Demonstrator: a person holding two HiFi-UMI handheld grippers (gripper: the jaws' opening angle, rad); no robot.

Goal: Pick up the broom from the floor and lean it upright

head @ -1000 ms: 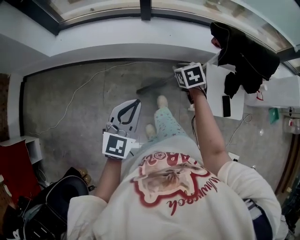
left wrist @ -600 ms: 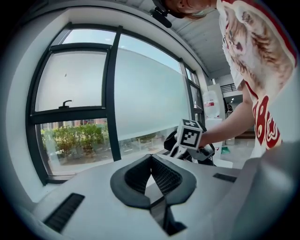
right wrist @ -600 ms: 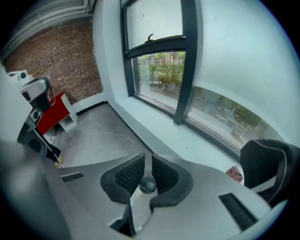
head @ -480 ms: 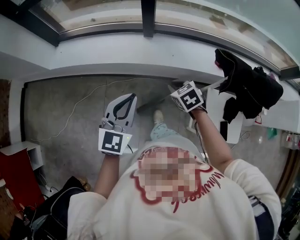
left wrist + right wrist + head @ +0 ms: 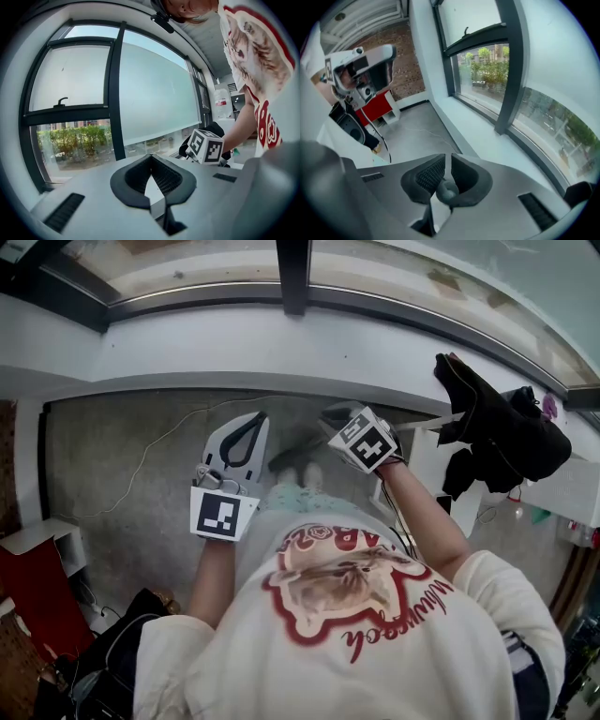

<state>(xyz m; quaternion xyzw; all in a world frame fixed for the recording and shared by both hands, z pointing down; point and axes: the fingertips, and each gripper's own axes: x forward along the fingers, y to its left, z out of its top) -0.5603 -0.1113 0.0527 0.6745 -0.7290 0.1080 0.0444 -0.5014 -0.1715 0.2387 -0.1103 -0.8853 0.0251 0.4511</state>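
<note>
By the white window ledge (image 5: 234,343), right gripper (image 5: 446,161) is clamped on the broom's grey handle (image 5: 446,191) and left gripper (image 5: 150,159) has its jaws together and empty, so grip firm, tip the handle up slowly and rest it against the ledge without slipping.

Red script on shirt (image 5: 337,596) too warped to read; no other txt.
</note>
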